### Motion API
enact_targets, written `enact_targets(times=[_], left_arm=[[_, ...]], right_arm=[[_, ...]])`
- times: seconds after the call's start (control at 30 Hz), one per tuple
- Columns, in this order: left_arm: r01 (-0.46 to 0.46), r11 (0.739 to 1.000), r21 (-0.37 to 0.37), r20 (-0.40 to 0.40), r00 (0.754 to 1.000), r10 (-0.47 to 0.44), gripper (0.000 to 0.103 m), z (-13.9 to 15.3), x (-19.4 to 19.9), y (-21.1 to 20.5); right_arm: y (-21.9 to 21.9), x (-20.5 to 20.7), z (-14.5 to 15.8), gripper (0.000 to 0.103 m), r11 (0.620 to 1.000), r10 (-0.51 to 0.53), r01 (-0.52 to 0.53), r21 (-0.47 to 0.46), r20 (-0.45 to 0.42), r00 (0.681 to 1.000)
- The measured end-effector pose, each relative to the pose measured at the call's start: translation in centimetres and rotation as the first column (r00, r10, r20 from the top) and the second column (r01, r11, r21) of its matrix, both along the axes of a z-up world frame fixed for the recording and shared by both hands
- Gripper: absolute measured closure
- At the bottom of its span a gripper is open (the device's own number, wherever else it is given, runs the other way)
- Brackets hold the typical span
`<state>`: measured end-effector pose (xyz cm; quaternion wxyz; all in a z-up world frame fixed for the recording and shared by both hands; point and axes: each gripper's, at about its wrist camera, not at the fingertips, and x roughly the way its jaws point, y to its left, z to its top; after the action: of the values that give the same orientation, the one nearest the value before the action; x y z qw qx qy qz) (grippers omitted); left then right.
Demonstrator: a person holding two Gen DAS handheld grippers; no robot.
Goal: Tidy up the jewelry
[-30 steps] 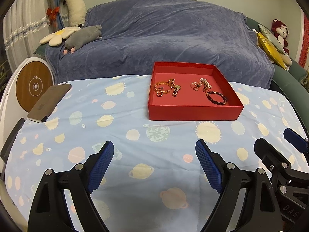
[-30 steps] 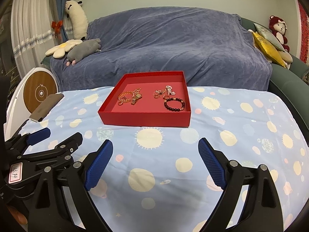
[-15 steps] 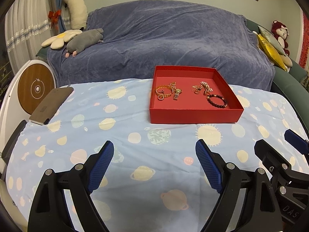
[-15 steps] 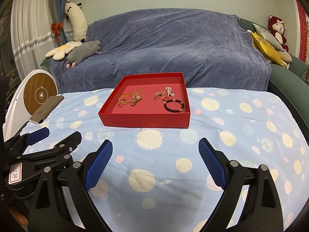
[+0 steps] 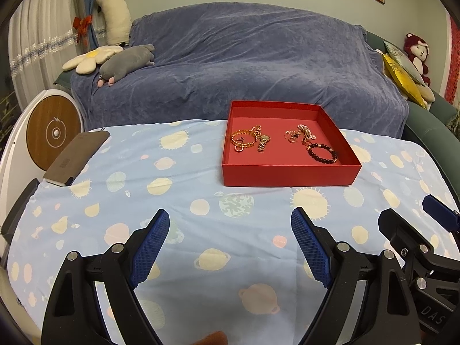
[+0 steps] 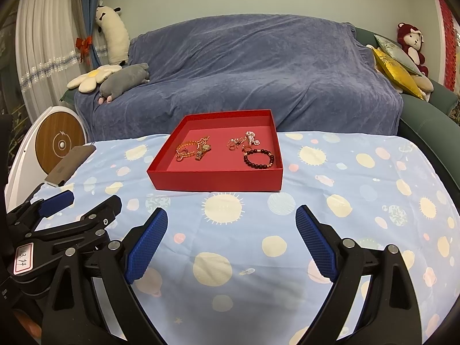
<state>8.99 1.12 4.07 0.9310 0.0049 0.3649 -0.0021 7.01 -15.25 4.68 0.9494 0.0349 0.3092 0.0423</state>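
since the earlier frames the red tray (image 5: pixel 287 174) has come to be seen a little lower in the left wrist view, while the left tool (image 5: pixel 230 247) and the right tool (image 6: pixel 231 245) are seen just as wide apart as before. a desk covered by a light blue cloth (image 6: pixel 359 201) printed with suns and planets is shown, with the red tray set on it ahead of both tools and well apart from them. inside the tray a gold chain bracelet (image 5: pixel 243 141) with a small gold watch (image 5: pixel 264 141) just beside it is seen on the left half, a tangle of pink-gold pieces (image 5: pixel 300 133) toward the far right, and a dark beaded bracelet (image 5: pixel 321 153) near the front right corner. a brown flat case (image 5: pixel 76 155) is laid at the left edge of the desk, beside a white round device with a wooden face (image 5: pixel 53 133). behind the desk a sofa draped in a blue throw (image 6: pixel 258 72) is seen, with a grey plush (image 6: pixel 123 82), a flower cushion (image 6: pixel 92 77) and a white plush (image 6: pixel 110 33) at its left end, and yellow cushions (image 6: pixel 394 70) and a red monkey plush (image 6: pixel 409 43) at its right. both tools are held released, jaws spread wide over the cloth, with nothing gripped and nothing touched.
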Motion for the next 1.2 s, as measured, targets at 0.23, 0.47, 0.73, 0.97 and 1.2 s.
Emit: enact_targets(times=[0.23,0.47,0.73,0.97,1.2], left_arm=[[-0.014,1.000,0.006,-0.001,1.000,0.014,0.019,-0.21,-0.04,-0.08],[-0.017,1.000,0.007,0.006,1.000,0.017,0.019,-0.21,-0.17,-0.05],[-0.020,1.000,0.012,0.017,1.000,0.020,0.020,0.03,-0.23,-0.07],[-0.020,1.000,0.011,0.019,1.000,0.019,0.020,0.05,-0.21,-0.06],[-0.018,1.000,0.010,0.019,1.000,0.017,0.020,0.16,-0.24,-0.05]], right_arm=[[0.15,-0.12,0.02,0.015,1.000,0.003,-0.003,-0.005,0.002,1.000],[0.28,-0.18,-0.02,0.014,1.000,0.001,-0.001,-0.001,0.001,1.000],[0.30,-0.32,-0.03,0.014,1.000,0.001,-0.001,0.002,0.005,1.000],[0.22,-0.33,-0.07,0.014,1.000,0.001,-0.001,0.003,0.006,1.000],[0.22,-0.33,-0.08,0.014,1.000,0.001,-0.001,0.004,0.005,1.000]])
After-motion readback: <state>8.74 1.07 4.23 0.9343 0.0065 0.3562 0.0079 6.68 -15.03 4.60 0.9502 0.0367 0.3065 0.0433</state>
